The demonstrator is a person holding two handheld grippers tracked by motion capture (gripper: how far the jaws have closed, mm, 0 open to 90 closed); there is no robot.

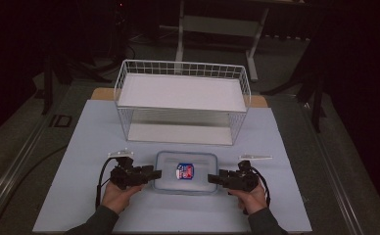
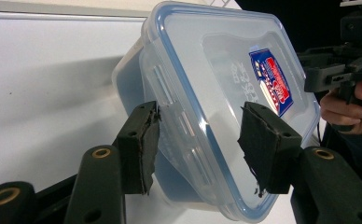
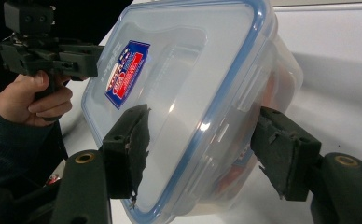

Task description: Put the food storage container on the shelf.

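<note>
A clear plastic food container (image 1: 186, 172) with a blue-sealed snap lid sits on the light worktop (image 1: 80, 147), just in front of a white wire shelf rack (image 1: 182, 100). The left claw (image 1: 154, 174) and right claw (image 1: 213, 178) come at it from opposite short ends, seemingly so both can take it evenly and keep it level for a lift. In the left gripper view, the left claw is half open, straddling the lid's rim at its end; one pad (image 2: 146, 140) sits against the side wall and the other over the lid, though a firm clamp isn't certain. The right claw likewise straddles its end, narrower, its pad (image 3: 135, 140) on the lid. Both hands lie low, forearms flat, claws level and facing inward.
</note>
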